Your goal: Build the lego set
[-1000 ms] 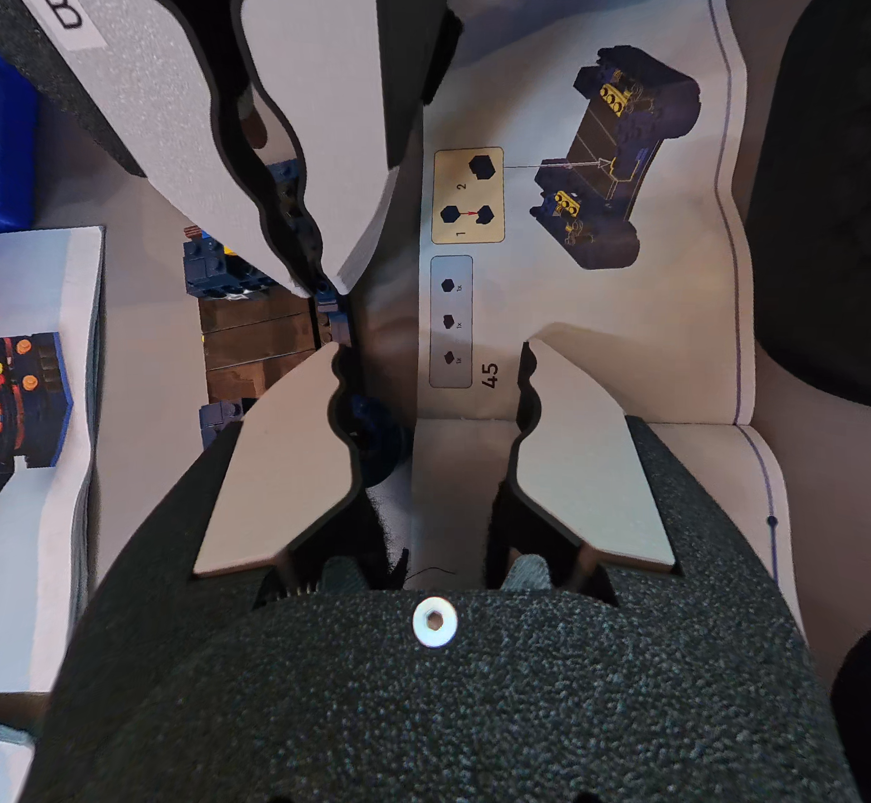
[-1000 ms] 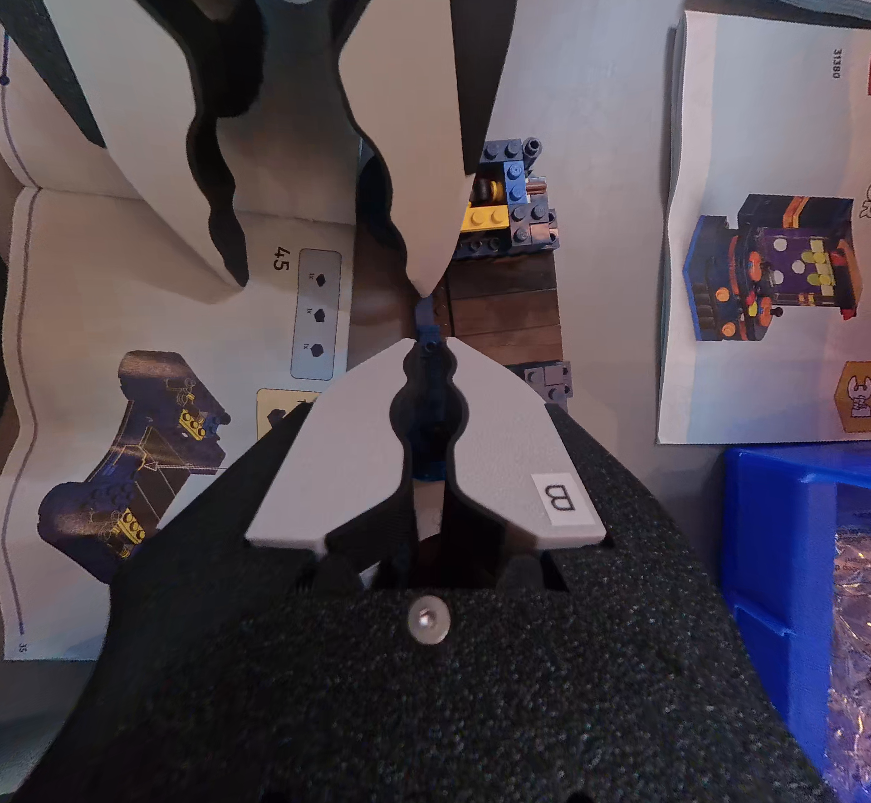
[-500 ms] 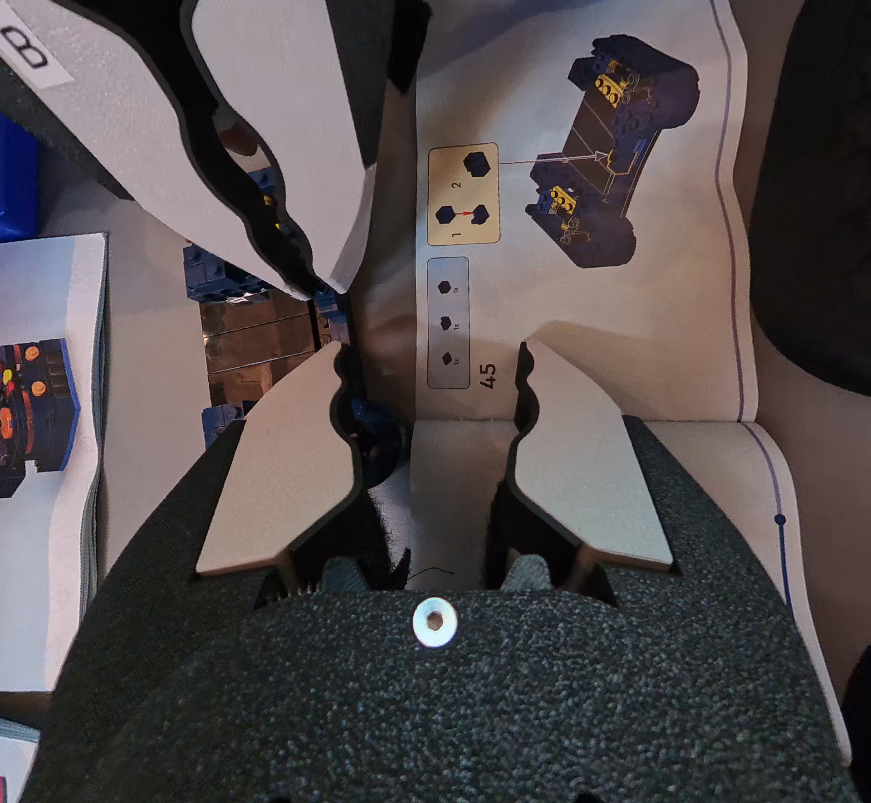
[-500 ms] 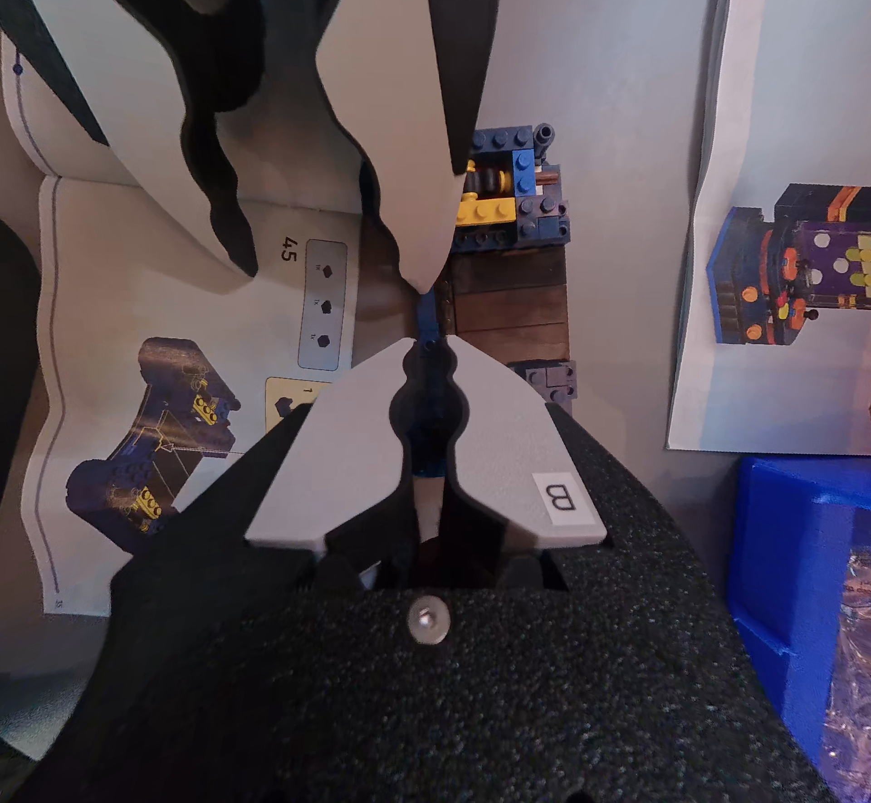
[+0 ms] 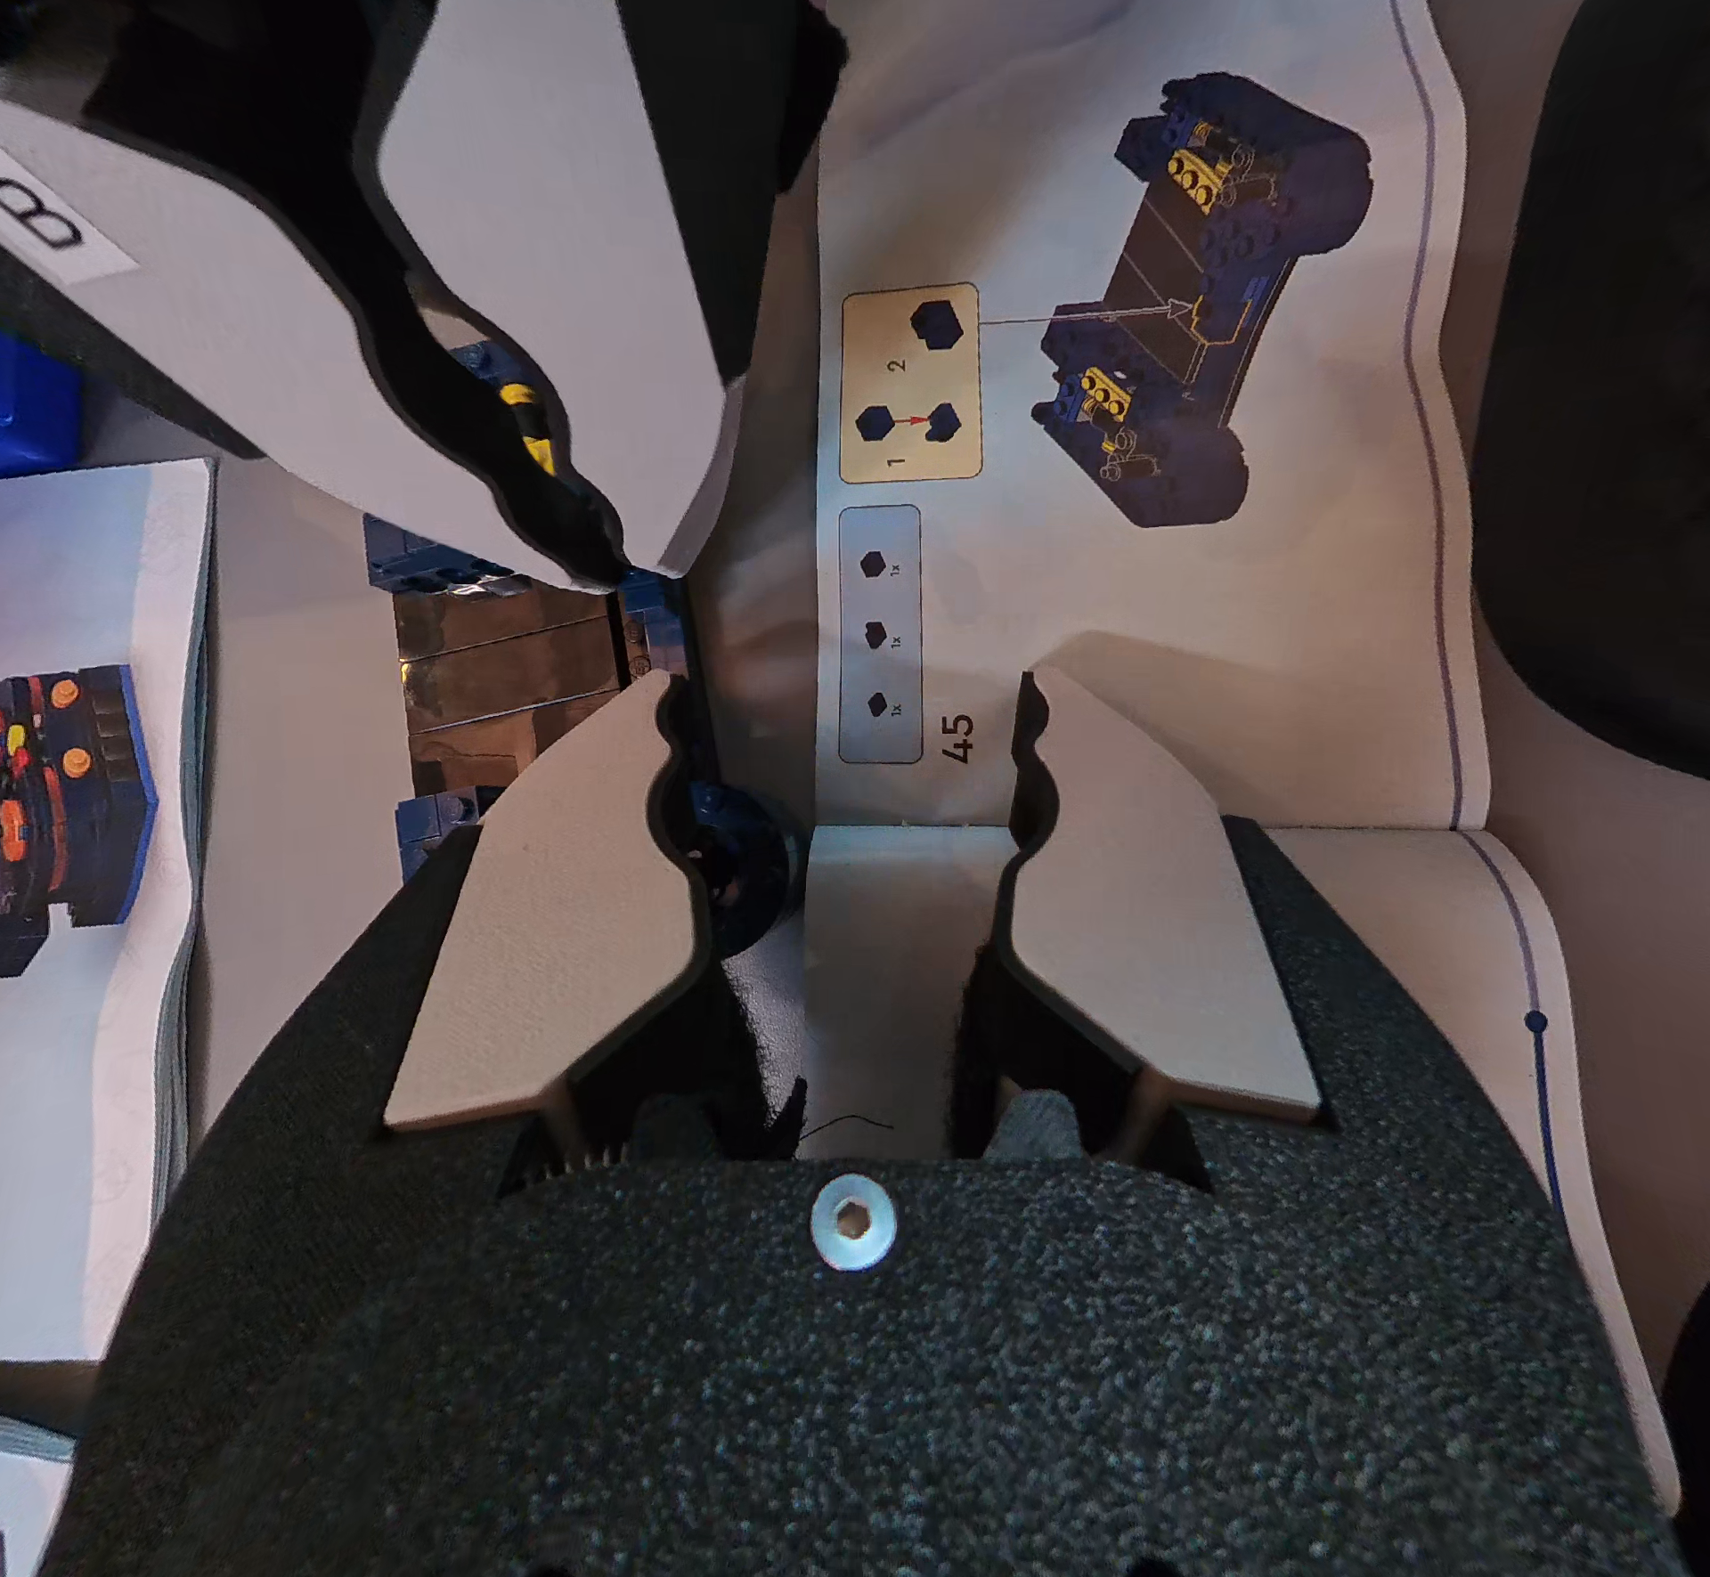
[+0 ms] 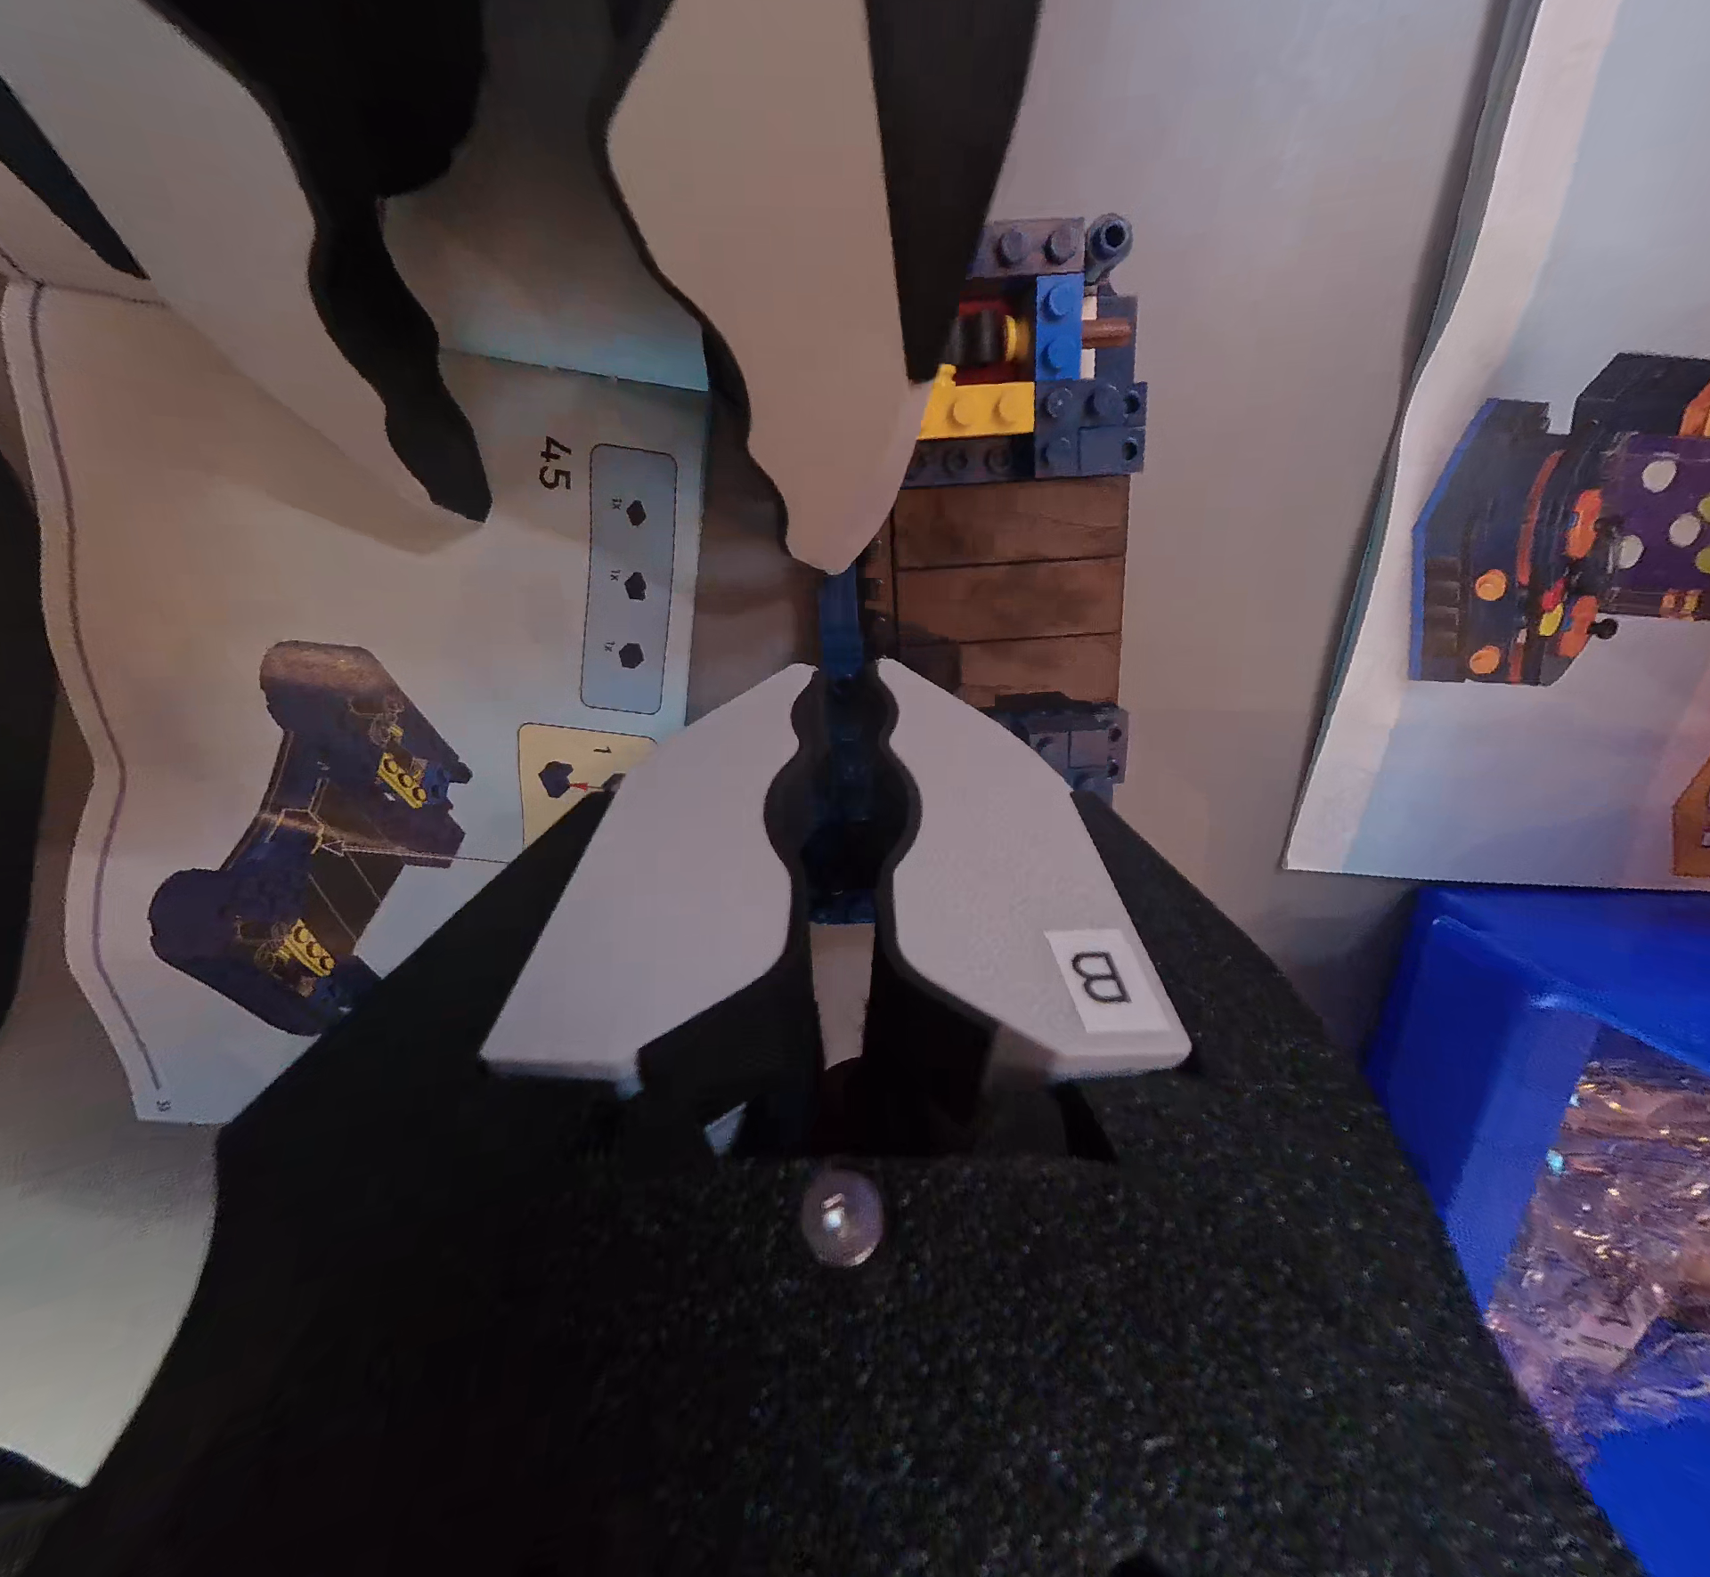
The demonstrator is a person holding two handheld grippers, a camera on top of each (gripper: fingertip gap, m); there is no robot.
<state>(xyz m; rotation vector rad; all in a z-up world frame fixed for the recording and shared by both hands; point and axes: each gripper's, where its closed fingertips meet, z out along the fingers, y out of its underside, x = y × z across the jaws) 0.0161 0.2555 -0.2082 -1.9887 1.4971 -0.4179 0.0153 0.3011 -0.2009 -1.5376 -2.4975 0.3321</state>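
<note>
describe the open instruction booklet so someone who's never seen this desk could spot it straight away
Start at the brick model with brown panels in the middle of the pale table. The booklet lies flat and open right beside it, under the left gripper. Unlike the other booklet, which shows a colourful model, its page shows a dark blue model with a parts box.

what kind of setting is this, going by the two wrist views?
Probably a hobby or lab tabletop set up for toy brick building: an open instruction booklet lies flat, a half-built brick model sits beside it, and a blue parts bin stands at the edge.
</note>
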